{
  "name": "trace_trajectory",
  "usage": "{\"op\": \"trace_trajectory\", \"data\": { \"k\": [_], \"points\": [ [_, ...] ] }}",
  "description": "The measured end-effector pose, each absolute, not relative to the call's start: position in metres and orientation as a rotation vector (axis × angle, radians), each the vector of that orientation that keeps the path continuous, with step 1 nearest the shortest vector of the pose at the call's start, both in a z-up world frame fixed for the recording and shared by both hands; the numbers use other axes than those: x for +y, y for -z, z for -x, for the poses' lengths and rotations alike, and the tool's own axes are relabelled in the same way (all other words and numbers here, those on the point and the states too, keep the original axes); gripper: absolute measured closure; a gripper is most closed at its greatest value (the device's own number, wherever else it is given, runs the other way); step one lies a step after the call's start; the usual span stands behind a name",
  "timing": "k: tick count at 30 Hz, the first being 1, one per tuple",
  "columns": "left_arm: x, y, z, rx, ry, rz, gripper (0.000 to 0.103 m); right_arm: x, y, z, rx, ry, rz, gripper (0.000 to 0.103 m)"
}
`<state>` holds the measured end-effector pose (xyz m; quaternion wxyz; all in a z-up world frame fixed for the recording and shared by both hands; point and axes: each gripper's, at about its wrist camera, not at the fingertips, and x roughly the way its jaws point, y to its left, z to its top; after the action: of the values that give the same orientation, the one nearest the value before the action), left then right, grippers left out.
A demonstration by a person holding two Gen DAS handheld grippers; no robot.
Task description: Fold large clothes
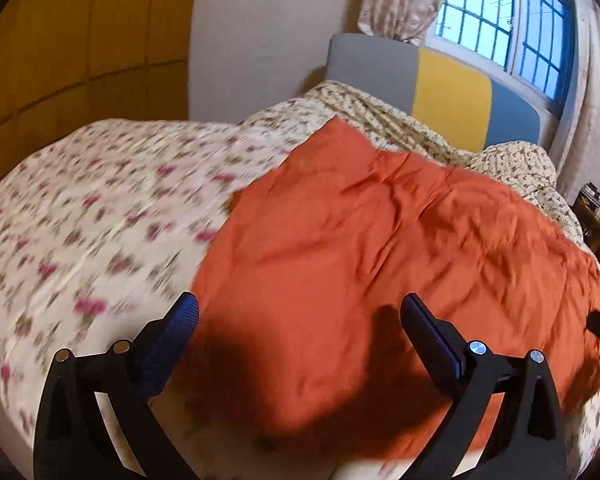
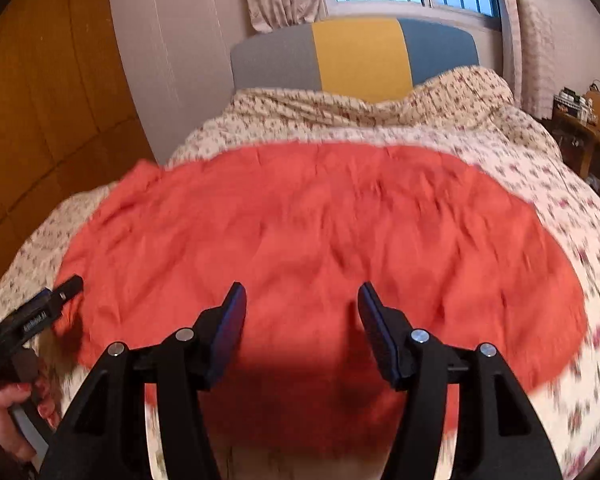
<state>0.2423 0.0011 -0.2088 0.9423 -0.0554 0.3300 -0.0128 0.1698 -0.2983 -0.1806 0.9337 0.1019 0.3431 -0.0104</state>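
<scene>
Bedroom light falls on both claws. The left gripper and right gripper gape wide and hold nothing, poised above the near edge of the orange garment, which lies spread on the floral bedsheet. It looks unfolded yet — next, I judge, each claw must pinch a near corner. Beyond stand the headboard and window.

One orange garment lies on one floral bedspread. Two grippers hover over that garment: the left gripper and the right gripper. Beyond it stands one three-coloured headboard.
</scene>
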Motion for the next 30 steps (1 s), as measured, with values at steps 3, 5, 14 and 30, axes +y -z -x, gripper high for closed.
{"op": "trace_trajectory", "data": {
  "k": [3, 5, 14, 30],
  "points": [
    [0.011, 0.218, -0.231, 0.739, -0.002, 0.135, 0.003, -0.297, 0.188, -0.152, 0.718, 0.029, -0.224, 0.048],
    [0.023, 0.223, -0.225, 0.777, 0.015, 0.213, 0.003, -0.298, 0.191, -0.144, 0.729, 0.021, -0.245, 0.054],
    [0.028, 0.224, -0.219, 0.795, 0.13, 0.399, 0.004, -0.302, 0.203, -0.123, 0.763, -0.015, -0.343, 0.078],
    [0.041, 0.23, -0.241, 0.775, 0.132, 0.567, 0.009, -0.263, 0.187, -0.15, 0.732, -0.122, -0.286, 0.091]
  ]
}}
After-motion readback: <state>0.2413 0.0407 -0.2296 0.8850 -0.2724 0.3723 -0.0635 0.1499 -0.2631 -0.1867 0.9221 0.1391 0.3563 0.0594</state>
